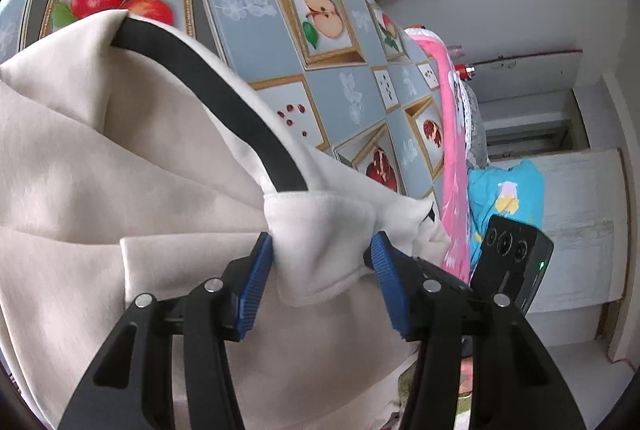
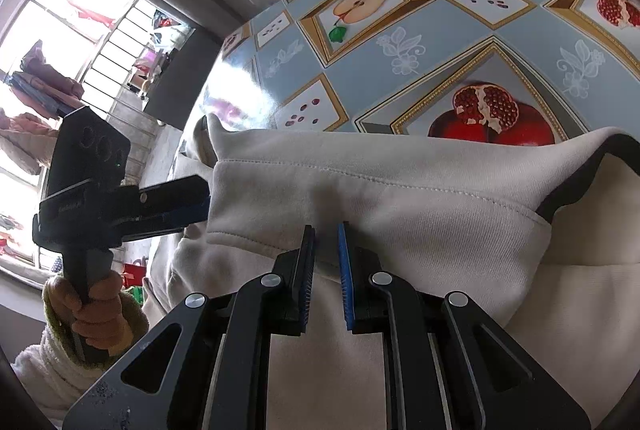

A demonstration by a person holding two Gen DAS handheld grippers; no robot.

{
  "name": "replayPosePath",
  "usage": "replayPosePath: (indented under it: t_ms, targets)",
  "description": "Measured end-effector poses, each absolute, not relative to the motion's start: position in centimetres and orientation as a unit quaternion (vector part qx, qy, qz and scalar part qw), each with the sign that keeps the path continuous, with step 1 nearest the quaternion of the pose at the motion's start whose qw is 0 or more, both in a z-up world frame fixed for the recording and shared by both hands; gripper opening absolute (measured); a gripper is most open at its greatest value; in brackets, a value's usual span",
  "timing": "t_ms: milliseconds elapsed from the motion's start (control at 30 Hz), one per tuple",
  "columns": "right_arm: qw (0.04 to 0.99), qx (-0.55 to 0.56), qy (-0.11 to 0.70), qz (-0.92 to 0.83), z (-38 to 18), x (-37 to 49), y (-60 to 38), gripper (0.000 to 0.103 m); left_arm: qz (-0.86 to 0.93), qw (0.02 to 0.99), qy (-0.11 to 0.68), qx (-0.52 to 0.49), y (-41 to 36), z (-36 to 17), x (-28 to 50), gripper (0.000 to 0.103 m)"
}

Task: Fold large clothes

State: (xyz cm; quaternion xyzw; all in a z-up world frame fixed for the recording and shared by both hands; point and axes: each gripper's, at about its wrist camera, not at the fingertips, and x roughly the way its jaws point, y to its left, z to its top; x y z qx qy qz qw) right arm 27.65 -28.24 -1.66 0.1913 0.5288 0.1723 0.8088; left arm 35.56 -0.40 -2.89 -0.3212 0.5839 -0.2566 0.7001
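A large cream garment [image 1: 120, 158] with a black trim band [image 1: 208, 90] lies on the table, partly lifted. My left gripper [image 1: 322, 244] is shut on a bunched fold of its edge, and the blue pads [image 1: 256, 270] press the cloth from both sides. In the right wrist view the same cream garment [image 2: 400, 182] has a stitched hem folded over. My right gripper [image 2: 325, 236] is shut on that hem with only a narrow gap between its jaws. To its left, a hand [image 2: 100, 314] holds the left gripper's body [image 2: 88, 182], whose fingers [image 2: 180, 206] reach into the garment's corner.
The table wears a blue-grey oilcloth [image 2: 440, 30] printed with framed fruit. Pink cloth [image 1: 452, 150] and a turquoise cloth [image 1: 504, 190] lie by the table's far edge. The right gripper's body [image 1: 516, 258] shows there too. A barred window [image 2: 80, 42] and shelves stand beyond the table.
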Motion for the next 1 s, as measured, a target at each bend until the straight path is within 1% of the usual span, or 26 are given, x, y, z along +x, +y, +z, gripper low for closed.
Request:
replayPosePath:
  t_ms: [133, 200, 267, 367, 633, 700, 733, 767, 800, 833, 1000]
  targets:
    - [0.808, 0.192, 0.529, 0.173, -1.7, 27.7, -28.2, 0.013, -0.256, 0.702, 0.584, -0.318, -0.7, -3.0, 35.7, 0.049]
    - [0.808, 0.192, 0.529, 0.172, -1.6, 27.7, -28.3, 0.013, -0.253, 0.703, 0.585, -0.315, -0.7, -3.2, 35.7, 0.045]
    - [0.808, 0.193, 0.529, 0.172, -1.6, 27.7, -28.3, 0.013, -0.25, 0.706, 0.586, -0.308, -0.8, -3.4, 35.7, 0.037]
    - [0.808, 0.195, 0.53, 0.172, -1.6, 27.8, -28.4, 0.013, -0.247, 0.71, 0.587, -0.3, -0.8, -3.7, 35.8, 0.03]
    - [0.806, 0.205, 0.528, 0.172, -1.5, 27.8, -28.6, 0.013, -0.248, 0.712, 0.587, -0.296, -1.1, -3.9, 36.3, 0.029]
    - [0.805, 0.211, 0.526, 0.175, -1.1, 27.6, -29.0, 0.013, -0.243, 0.724, 0.584, -0.274, -1.4, -3.6, 36.3, 0.024]
    - [0.805, 0.216, 0.523, 0.177, -0.8, 27.4, -29.3, 0.016, -0.241, 0.732, 0.583, -0.257, -1.6, -3.4, 36.3, 0.022]
    - [0.807, 0.221, 0.518, 0.176, -0.3, 27.0, -29.9, 0.022, -0.241, 0.738, 0.582, -0.243, -1.8, -3.3, 36.2, 0.021]
    - [0.81, 0.225, 0.514, 0.174, 0.1, 26.7, -30.5, 0.036, -0.241, 0.741, 0.582, -0.235, -1.9, -3.2, 36.1, 0.021]
    - [0.814, 0.234, 0.505, 0.166, 0.7, 26.1, -31.6, 0.045, -0.242, 0.744, 0.581, -0.226, -2.0, -3.1, 36.1, 0.021]
    - [0.814, 0.291, 0.49, 0.115, 1.6, 23.5, -37.7, 0.046, -0.247, 0.749, 0.581, -0.203, -2.3, -2.9, 36.1, 0.021]
